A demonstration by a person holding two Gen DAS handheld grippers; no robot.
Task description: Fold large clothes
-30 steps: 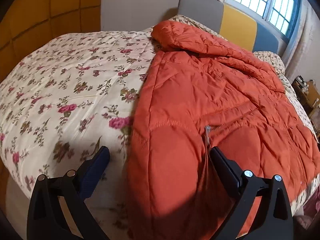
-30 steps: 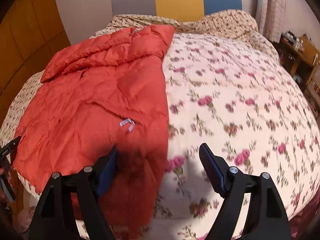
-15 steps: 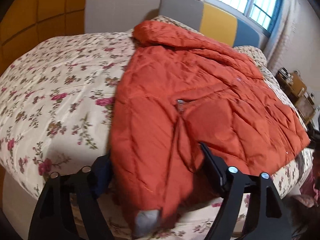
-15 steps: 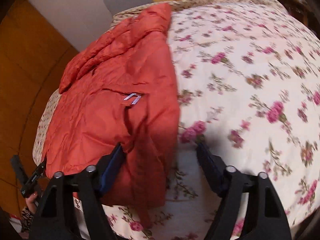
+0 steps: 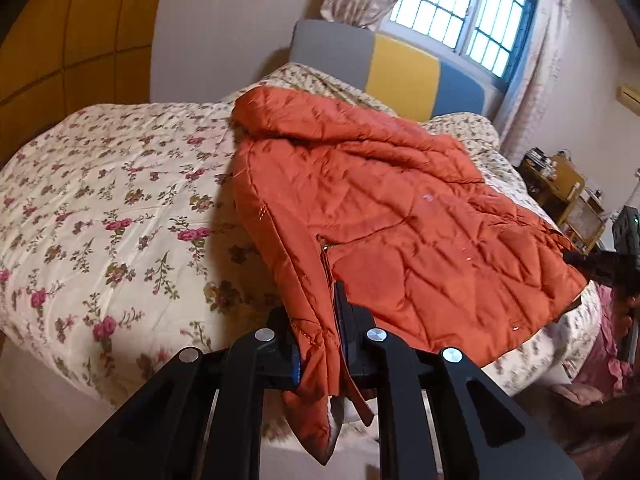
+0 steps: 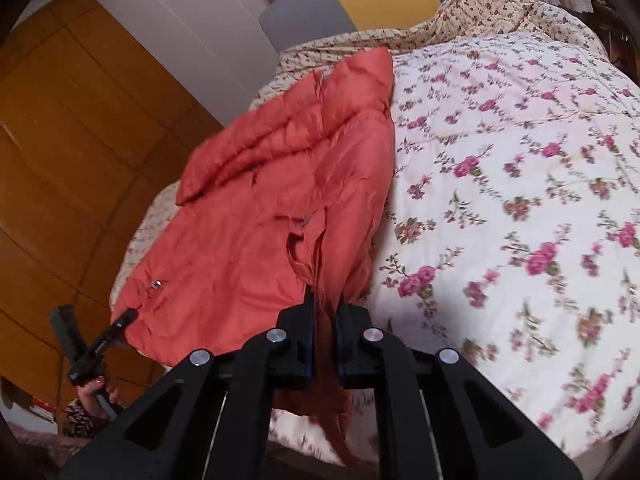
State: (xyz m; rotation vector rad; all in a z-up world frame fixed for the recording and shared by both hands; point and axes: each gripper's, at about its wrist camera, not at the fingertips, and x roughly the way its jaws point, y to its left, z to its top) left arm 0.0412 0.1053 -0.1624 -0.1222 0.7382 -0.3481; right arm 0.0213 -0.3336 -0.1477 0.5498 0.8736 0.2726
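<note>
Lying across a floral quilt (image 5: 100,208) on the bed, an orange padded jacket (image 5: 380,208) had its near hem lifted at both corners. The left gripper (image 5: 318,344) had just been closing and now pinched one hem corner between its fingers, cloth drooping below them. The right gripper (image 6: 324,336) had likewise just closed tight on the other corner. Behind stood a grey, yellow and blue headboard (image 5: 400,68) and a barred window (image 5: 468,12).

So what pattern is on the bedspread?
Pink roses with green leaves on cream; the bedspread shows best in the right wrist view.
</note>
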